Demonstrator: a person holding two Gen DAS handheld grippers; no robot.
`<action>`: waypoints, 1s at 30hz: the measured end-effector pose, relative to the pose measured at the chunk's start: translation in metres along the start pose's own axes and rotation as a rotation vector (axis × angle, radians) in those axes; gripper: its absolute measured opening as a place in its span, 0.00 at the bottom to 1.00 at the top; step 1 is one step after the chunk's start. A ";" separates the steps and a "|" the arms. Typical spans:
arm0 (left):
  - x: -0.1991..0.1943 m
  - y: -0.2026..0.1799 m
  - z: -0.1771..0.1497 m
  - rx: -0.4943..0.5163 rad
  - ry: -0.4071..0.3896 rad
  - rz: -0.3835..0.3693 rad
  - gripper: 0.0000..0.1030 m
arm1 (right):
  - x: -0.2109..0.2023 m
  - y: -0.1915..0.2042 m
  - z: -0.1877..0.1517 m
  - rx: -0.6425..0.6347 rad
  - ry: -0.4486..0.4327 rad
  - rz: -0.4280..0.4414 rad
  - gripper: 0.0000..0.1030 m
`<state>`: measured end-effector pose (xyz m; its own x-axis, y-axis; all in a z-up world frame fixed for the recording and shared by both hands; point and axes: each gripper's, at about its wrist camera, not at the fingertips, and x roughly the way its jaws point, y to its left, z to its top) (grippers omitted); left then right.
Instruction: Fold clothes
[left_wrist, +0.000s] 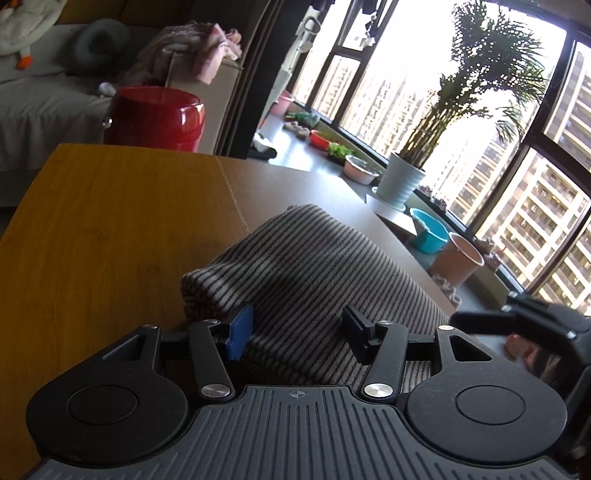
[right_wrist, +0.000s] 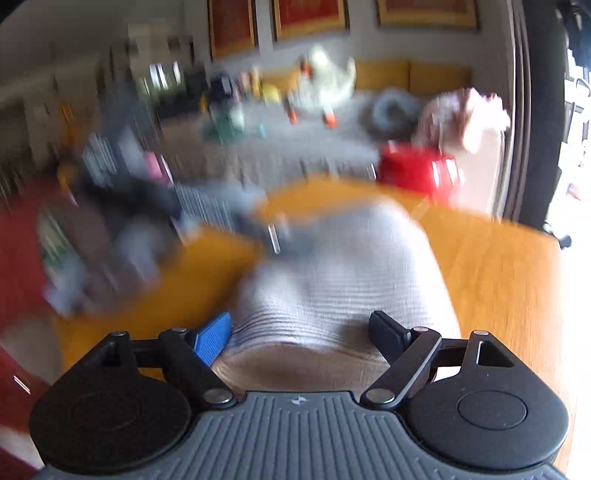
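Left gripper (left_wrist: 297, 334): I see it held low and level, jaws spread, straddling the near edge of the folded grey striped knit garment (left_wrist: 306, 266).
Right gripper (right_wrist: 301, 338): jaws spread over the same cloth (right_wrist: 343, 273); view blurred.
Garment: lies folded on the orange wooden worktop (left_wrist: 110, 229).

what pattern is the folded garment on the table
Thin dark and light grey stripes on the folded garment; sharpest in the left wrist view, blurred in the right.
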<state>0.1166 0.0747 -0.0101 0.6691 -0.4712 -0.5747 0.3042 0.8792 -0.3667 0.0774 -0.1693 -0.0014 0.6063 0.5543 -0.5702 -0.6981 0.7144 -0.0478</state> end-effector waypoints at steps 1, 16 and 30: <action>-0.005 -0.002 0.000 -0.004 -0.003 0.003 0.56 | 0.002 0.011 -0.005 -0.075 -0.010 -0.035 0.86; -0.010 -0.013 -0.029 -0.052 0.084 -0.013 0.58 | -0.044 -0.050 0.017 0.167 -0.077 0.069 0.88; 0.002 0.000 -0.025 -0.154 0.090 -0.074 0.63 | 0.025 -0.130 -0.016 0.544 0.034 0.156 0.87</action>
<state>0.1012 0.0717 -0.0292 0.5836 -0.5447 -0.6022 0.2386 0.8239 -0.5140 0.1776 -0.2552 -0.0228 0.4929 0.6629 -0.5636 -0.4757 0.7476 0.4634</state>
